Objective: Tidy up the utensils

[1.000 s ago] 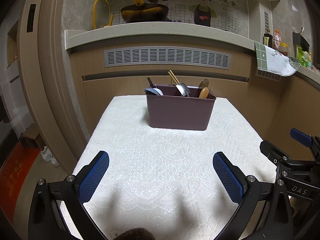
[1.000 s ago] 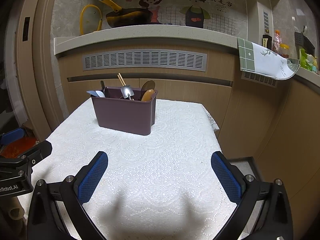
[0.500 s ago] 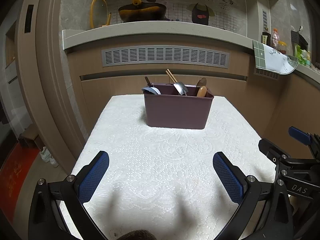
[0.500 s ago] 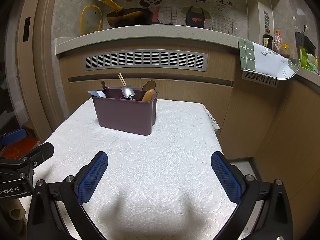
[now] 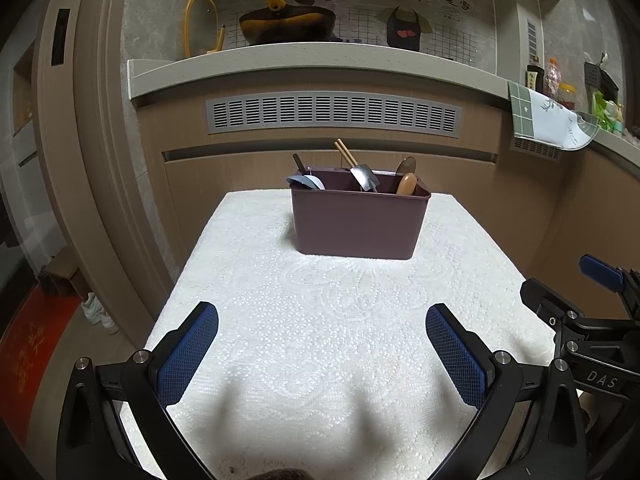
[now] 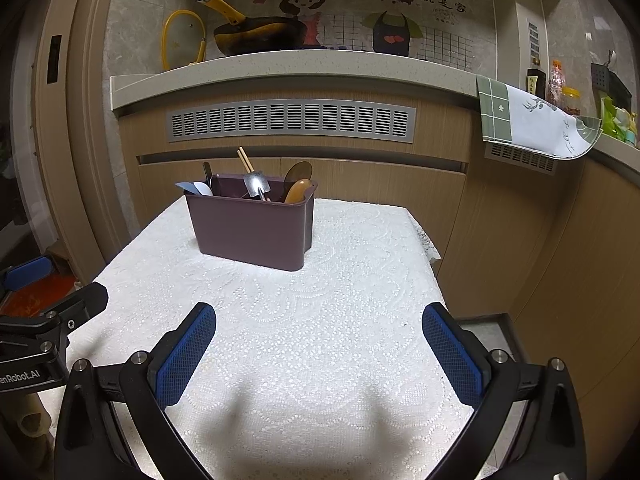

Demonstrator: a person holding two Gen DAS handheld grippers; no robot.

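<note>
Left gripper [image 5: 322,344]: held low over the near part of the worktop, its blue-padded fingers [image 5: 188,354] spread wide apart with nothing between them; in the right wrist view it shows at the left edge [image 6: 48,308].
Worktop [image 5: 352,320]: covered by a white lace-patterned cloth, with shadows of the fingers on its near edge.
Utensil caddy [image 5: 358,224]: a brown-purple rectangular bin standing upright on the far middle of the worktop, well apart from both grippers; an inner divider shows in the right wrist view [image 6: 252,224].
Blue spoon [image 5: 306,181]: sticks out over the caddy's left rim, beside a dark handle [image 5: 298,162].
Chopsticks [image 5: 346,153]: a wooden pair leaning up and to the left from the caddy's middle.
Metal scoop [image 5: 365,177]: in the middle section, blade up, tilted.
Wooden spoons [image 5: 406,178]: a dark one and a lighter one at the caddy's right end, bowls up.
Right gripper [image 6: 319,346]: over the near right part of the worktop, fingers [image 6: 452,354] far apart and holding nothing; part of it shows at the right edge of the left wrist view [image 5: 592,312].
Counter ledge [image 6: 296,66]: behind the worktop, carrying a yellow-handled pan [image 6: 256,34]; a green and white cloth [image 6: 532,120] hangs over it at the right.
</note>
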